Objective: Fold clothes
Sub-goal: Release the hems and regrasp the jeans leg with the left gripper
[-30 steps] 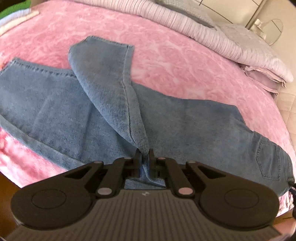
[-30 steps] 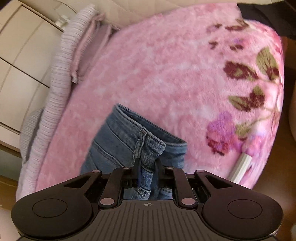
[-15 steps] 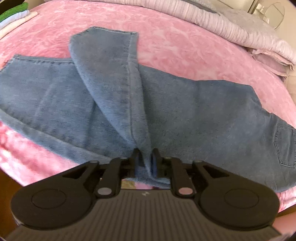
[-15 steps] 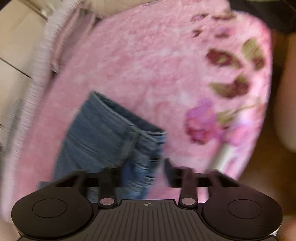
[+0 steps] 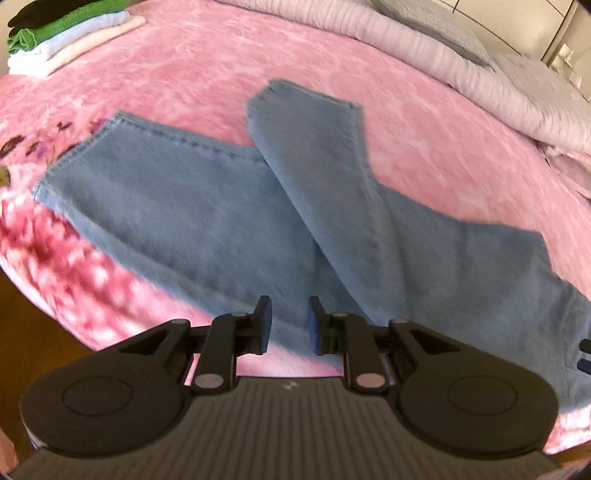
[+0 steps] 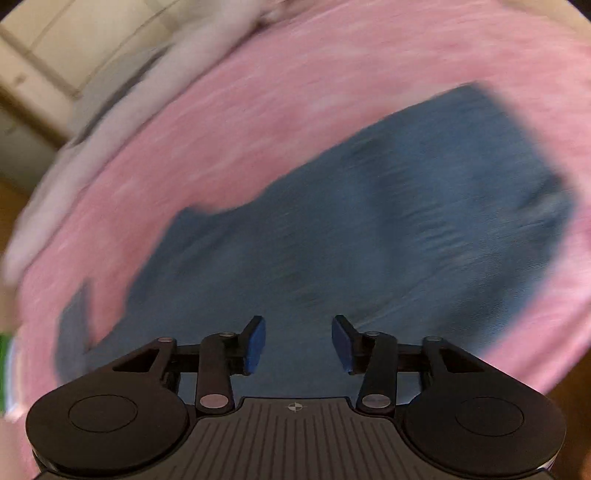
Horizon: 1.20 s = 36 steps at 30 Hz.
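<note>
A pair of blue jeans lies flat on the pink blanket. One leg points left. The other leg is folded up across it towards the far side. My left gripper is open and empty, just above the near edge of the jeans. In the right wrist view the jeans are blurred and fill the middle. My right gripper is open and empty above the denim.
A stack of folded clothes, green on white and cream, sits at the far left of the bed. A rumpled lilac quilt runs along the far side. Pale cabinets stand beyond the bed. The bed's near edge drops to a brown floor.
Both grippers have let go of the jeans and opened. The left one has drawn back from the fold. The right one has swung fast across the jeans, blurring its view.
</note>
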### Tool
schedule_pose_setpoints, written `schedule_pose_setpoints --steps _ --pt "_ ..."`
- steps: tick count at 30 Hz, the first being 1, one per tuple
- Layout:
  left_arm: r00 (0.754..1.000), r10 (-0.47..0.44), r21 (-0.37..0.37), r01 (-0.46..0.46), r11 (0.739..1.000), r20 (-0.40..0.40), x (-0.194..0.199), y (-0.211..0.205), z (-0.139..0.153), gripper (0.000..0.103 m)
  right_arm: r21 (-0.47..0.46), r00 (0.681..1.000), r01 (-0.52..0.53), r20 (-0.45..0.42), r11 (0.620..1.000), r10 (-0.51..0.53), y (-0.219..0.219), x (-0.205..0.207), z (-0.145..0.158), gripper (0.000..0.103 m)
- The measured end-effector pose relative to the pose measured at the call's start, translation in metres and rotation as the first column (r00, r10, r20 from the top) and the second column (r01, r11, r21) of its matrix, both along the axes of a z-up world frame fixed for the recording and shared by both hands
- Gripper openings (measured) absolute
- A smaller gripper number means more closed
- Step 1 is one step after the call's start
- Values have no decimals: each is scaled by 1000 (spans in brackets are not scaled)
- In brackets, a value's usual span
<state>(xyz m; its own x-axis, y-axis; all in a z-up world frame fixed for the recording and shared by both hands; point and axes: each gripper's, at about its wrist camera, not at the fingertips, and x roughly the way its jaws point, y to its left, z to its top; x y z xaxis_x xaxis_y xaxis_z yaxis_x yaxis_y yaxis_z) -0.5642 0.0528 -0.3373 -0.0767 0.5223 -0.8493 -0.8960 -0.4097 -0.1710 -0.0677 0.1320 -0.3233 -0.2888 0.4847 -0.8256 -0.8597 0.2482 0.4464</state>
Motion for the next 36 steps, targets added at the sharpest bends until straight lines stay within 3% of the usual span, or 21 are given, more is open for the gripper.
schedule_pose_setpoints --steps 4,7,9,10,12,15,19,22,24,26,28,30,31,32,33,35,36 --pt "999 -26 6 26 1000 -28 -32 17 -15 17 -21 991 -136 -9 991 136 9 -64 -13 41" --pt "998 -25 -53 22 998 -58 -71 28 -34 17 -168 978 -173 88 970 189 23 -104 -30 41" --pt "998 -1 -78 -4 997 -69 -103 34 -37 11 -222 957 -165 199 961 210 32 -127 -27 40" --pt "997 11 -80 -17 997 -73 -118 36 -35 9 -229 944 -160 247 960 217 37 -139 -23 39" --pt "995 35 -93 -44 995 -89 -148 42 -27 9 -137 937 -192 268 972 223 45 -161 -3 38" --pt "996 73 -111 -78 991 -46 -189 53 -16 11 -37 954 -243 172 969 246 68 -198 11 38" --pt "997 56 -155 -47 987 52 -212 63 -15 12 -95 963 -254 -117 963 242 115 -243 -25 38" --pt "994 58 -164 -42 986 97 -224 63 -15 12 -141 943 -167 -312 976 117 142 -263 -58 38" --pt "987 97 -168 -76 983 125 -239 59 -16 12 -173 908 -86 -418 981 6 153 -272 -80 38" --pt "977 146 -173 -118 978 157 -255 53 -18 12 -206 881 -56 -471 977 -49 163 -286 -96 38" --pt "963 192 -179 -159 971 188 -272 47 -19 12 -199 878 -55 -475 978 -47 170 -302 -100 38" --pt "951 227 -176 -191 966 211 -287 40 -19 12 -144 895 -106 -445 984 31 176 -324 -94 38" --pt "944 244 -174 -208 963 223 -294 37 -19 12 -93 915 -154 -390 984 106 177 -337 -84 10" --pt "935 262 -171 -225 959 239 -300 33 -17 12 -46 927 -204 -331 978 178 178 -350 -74 2" --pt "927 281 -167 -245 955 248 -306 29 -15 12 16 927 -269 -266 963 263 175 -365 -61 2" --pt "916 313 -154 -281 947 251 -315 18 -9 12 185 876 -449 -100 874 472 156 -402 -23 2" --pt "912 327 -145 -299 943 248 -319 12 -5 12 251 828 -539 -16 804 560 144 -421 -5 2"
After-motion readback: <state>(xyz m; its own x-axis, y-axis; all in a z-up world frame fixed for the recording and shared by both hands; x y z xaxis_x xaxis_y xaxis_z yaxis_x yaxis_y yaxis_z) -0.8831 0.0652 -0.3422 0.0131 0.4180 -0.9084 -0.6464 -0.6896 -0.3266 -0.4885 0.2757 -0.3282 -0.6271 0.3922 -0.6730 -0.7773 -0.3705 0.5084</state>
